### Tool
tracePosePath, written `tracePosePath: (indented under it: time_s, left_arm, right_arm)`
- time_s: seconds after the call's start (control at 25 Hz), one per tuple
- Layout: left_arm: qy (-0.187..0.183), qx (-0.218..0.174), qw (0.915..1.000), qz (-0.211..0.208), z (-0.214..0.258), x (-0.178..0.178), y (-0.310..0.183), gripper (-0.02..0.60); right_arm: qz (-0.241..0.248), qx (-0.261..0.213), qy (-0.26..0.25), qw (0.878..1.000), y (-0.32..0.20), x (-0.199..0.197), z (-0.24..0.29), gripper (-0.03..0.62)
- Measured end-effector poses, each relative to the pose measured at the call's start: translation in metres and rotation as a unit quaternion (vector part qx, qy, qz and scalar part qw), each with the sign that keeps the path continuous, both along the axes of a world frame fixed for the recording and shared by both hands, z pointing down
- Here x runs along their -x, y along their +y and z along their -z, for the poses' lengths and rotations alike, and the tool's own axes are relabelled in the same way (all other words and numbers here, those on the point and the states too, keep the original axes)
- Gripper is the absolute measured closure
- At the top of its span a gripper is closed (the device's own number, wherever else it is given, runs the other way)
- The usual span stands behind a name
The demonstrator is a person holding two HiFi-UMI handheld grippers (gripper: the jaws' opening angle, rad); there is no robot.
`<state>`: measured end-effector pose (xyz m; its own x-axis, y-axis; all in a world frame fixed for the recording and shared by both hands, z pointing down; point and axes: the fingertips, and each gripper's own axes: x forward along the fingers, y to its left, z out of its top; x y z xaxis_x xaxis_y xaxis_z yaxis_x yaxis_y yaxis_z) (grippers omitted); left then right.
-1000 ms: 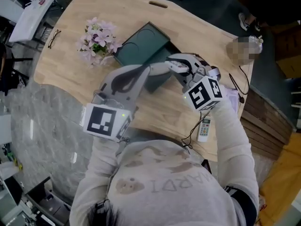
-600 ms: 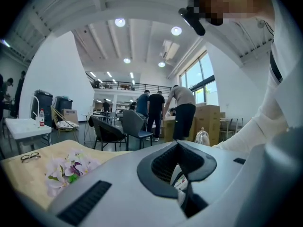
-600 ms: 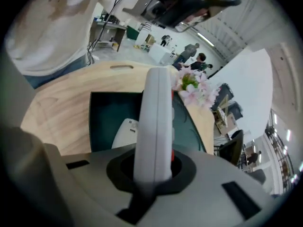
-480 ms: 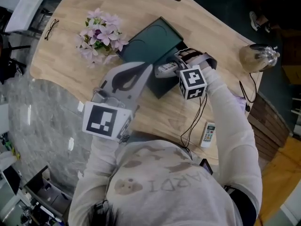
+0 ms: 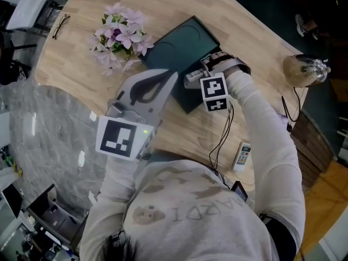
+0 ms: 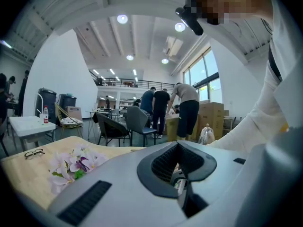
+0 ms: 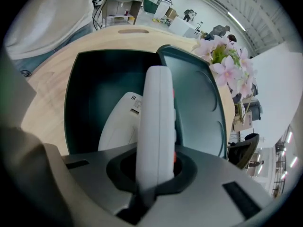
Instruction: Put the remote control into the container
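Toward the far edge of the worktop (image 5: 76, 42), the open green container (image 7: 92, 82) lies under the right gripper (image 7: 154, 174). Its fingers (image 7: 83, 174) clamp the white remote control (image 7: 156, 117) edge-on just above it. Lowering and letting go looks to be next. The left gripper (image 6: 182, 188) hangs alongside, closed on nothing.

We've got the slim white remote control (image 7: 156, 112) up on its edge, clamped in the right gripper (image 7: 154, 174) and pointing over the open dark-green container (image 7: 90, 84). A second white remote (image 7: 118, 124) lies flat inside, against the near wall.
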<state>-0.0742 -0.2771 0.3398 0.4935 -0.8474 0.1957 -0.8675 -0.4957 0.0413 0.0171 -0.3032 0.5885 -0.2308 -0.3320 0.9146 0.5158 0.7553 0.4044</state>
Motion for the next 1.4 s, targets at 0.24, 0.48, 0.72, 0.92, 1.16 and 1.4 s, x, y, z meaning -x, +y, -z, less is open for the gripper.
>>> tracePosePath:
  time_s: [0.24, 0.48, 0.72, 0.92, 1.16, 1.4]
  left_arm:
    - [0.001, 0.0, 1.0, 0.003, -0.002, 0.002, 0.001, 0.581]
    - [-0.001, -0.003, 1.0, -0.001, -0.002, -0.001, 0.006, 0.581]
    - [0.0, -0.005, 1.0, 0.001, 0.001, 0.0, 0.012, 0.581]
    - [0.002, -0.008, 1.0, 0.001, 0.004, 0.0, 0.015, 0.581]
    - [0.002, -0.015, 0.9999, -0.001, 0.01, -0.002, 0.023, 0.581]
    - [0.007, -0.016, 0.9999, 0.0, 0.012, -0.005, 0.036, 0.581]
  right_arm:
    - [-0.011, -0.01, 0.041, 0.999, -0.006, -0.011, 0.0, 0.522]
    - [-0.035, -0.003, 0.029, 0.999, -0.001, -0.02, 0.007, 0.479]
    - [-0.05, -0.011, -0.008, 0.999, 0.007, -0.024, 0.028, 0.476]
    - [-0.062, -0.017, -0.041, 0.997, 0.011, -0.02, 0.041, 0.451]
    - [-0.115, -0.031, -0.11, 0.987, 0.01, -0.027, 0.066, 0.482]
    - [-0.269, -0.055, -0.211, 0.938, -0.002, -0.068, 0.094, 0.566]
